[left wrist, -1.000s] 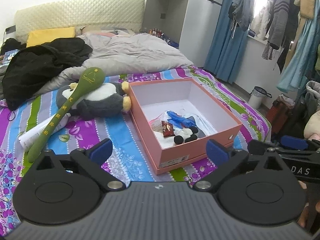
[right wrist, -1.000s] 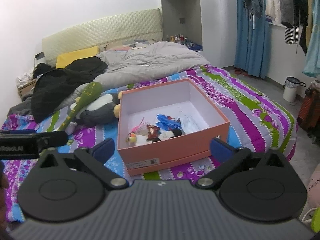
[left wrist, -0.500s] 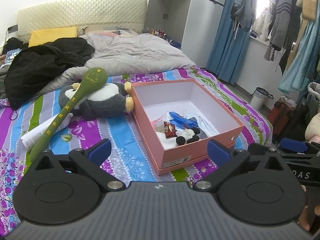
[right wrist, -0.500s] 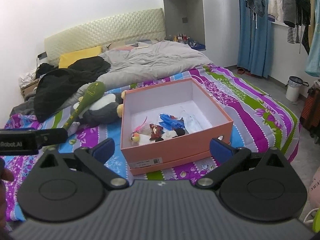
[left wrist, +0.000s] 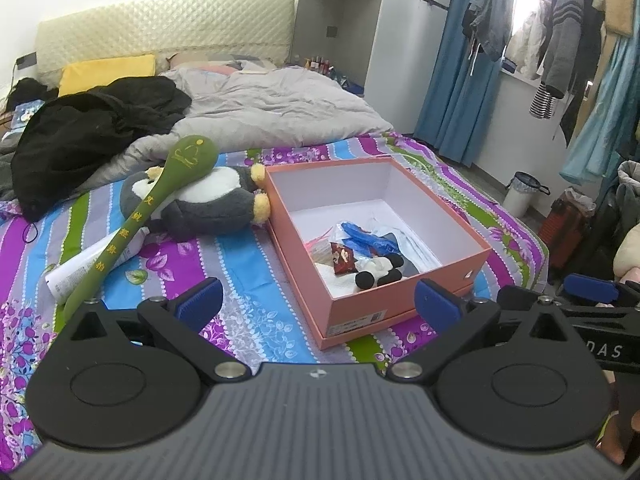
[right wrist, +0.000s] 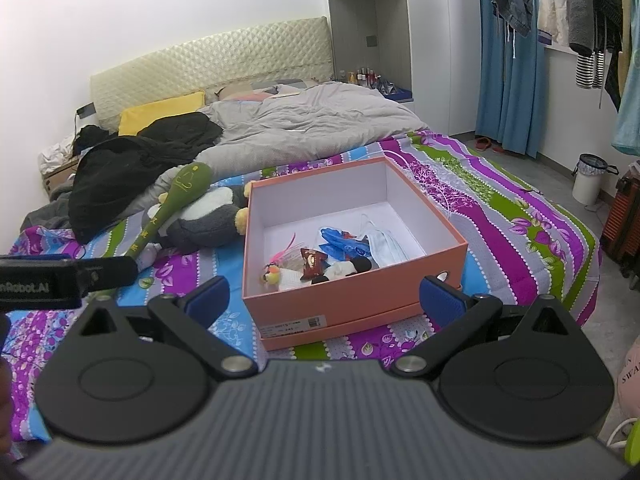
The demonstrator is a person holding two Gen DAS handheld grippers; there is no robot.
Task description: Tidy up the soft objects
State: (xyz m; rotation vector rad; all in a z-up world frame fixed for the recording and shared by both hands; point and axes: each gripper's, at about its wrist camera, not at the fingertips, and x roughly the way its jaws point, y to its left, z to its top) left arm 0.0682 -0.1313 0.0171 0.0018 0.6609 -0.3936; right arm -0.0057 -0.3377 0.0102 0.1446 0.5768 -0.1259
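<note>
Leftmost on the striped bedspread [left wrist: 248,280] lie one white tube [left wrist: 80,264], one long green plush club [left wrist: 152,204] and one grey penguin plush [left wrist: 208,208], the club resting across the penguin, which touches the one pink box [left wrist: 360,308]. Inside the box sit several small soft items: a blue one [right wrist: 340,244], a dark red pouch [left wrist: 342,258] and a black-and-white toy [left wrist: 378,272]. Only the right wrist view shows a small yellow-headed toy with pink feathers [right wrist: 276,268] and a pale face mask [right wrist: 384,240]; their details are hard to make out. Both the left gripper [left wrist: 318,304] and the right gripper [right wrist: 324,300] hover before the box, jaws spread wide, holding nothing.
</note>
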